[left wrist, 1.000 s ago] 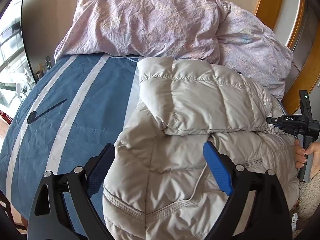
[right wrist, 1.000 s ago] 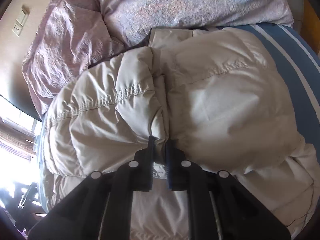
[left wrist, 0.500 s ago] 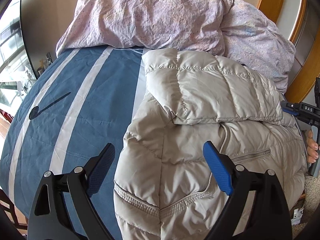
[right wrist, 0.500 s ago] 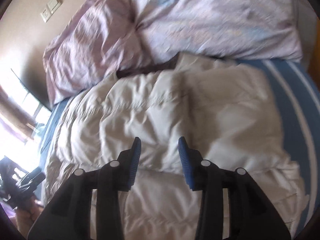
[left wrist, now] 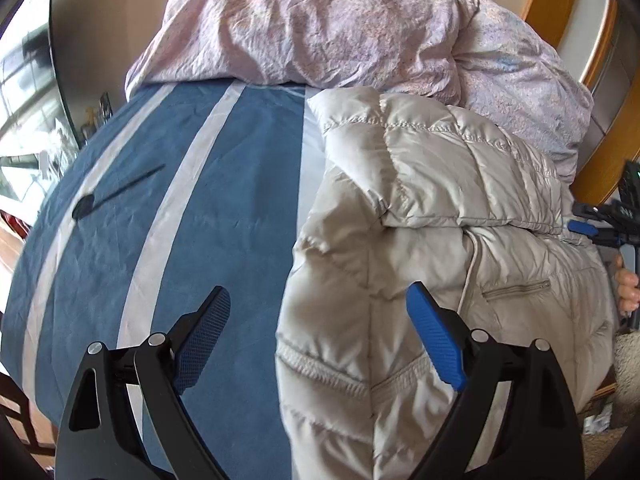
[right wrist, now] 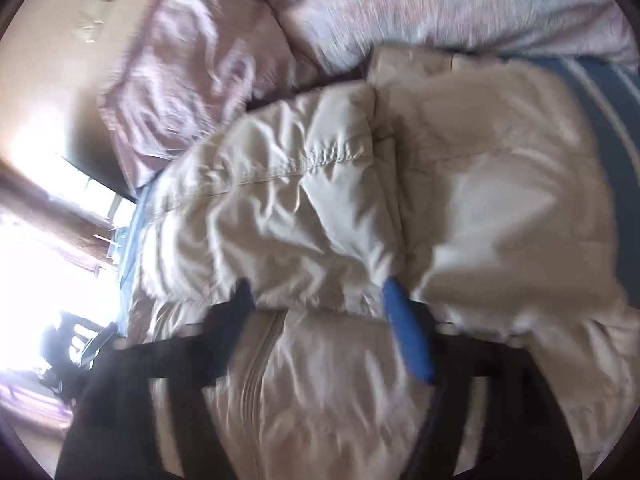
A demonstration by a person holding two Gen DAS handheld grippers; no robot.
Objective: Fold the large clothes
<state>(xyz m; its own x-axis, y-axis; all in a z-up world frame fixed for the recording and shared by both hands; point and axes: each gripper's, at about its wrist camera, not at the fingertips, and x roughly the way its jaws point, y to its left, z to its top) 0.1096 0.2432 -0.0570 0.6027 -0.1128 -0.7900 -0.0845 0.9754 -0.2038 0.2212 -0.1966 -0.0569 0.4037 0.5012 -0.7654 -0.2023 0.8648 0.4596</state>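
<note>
A beige puffer jacket (left wrist: 432,216) lies on the right side of a blue bed with white stripes (left wrist: 168,216). Its sleeves are folded across the body. My left gripper (left wrist: 318,332) is open and empty, above the jacket's lower left edge. My right gripper (right wrist: 316,312) is open and empty just above the folded sleeve of the jacket (right wrist: 304,216); this view is blurred. The right gripper also shows in the left wrist view (left wrist: 588,230) at the jacket's right edge.
A rumpled pink duvet (left wrist: 320,24) is heaped at the head of the bed, against the jacket's top. A thin black object (left wrist: 116,192) lies on the left of the sheet. A wooden frame (left wrist: 560,8) stands at the right. A bright window (right wrist: 36,220) is at the side.
My right gripper let go of the sleeve and opened wide, then drew back a little. The sleeve now rests folded on the jacket. My left gripper stayed open and shifted slightly left.
</note>
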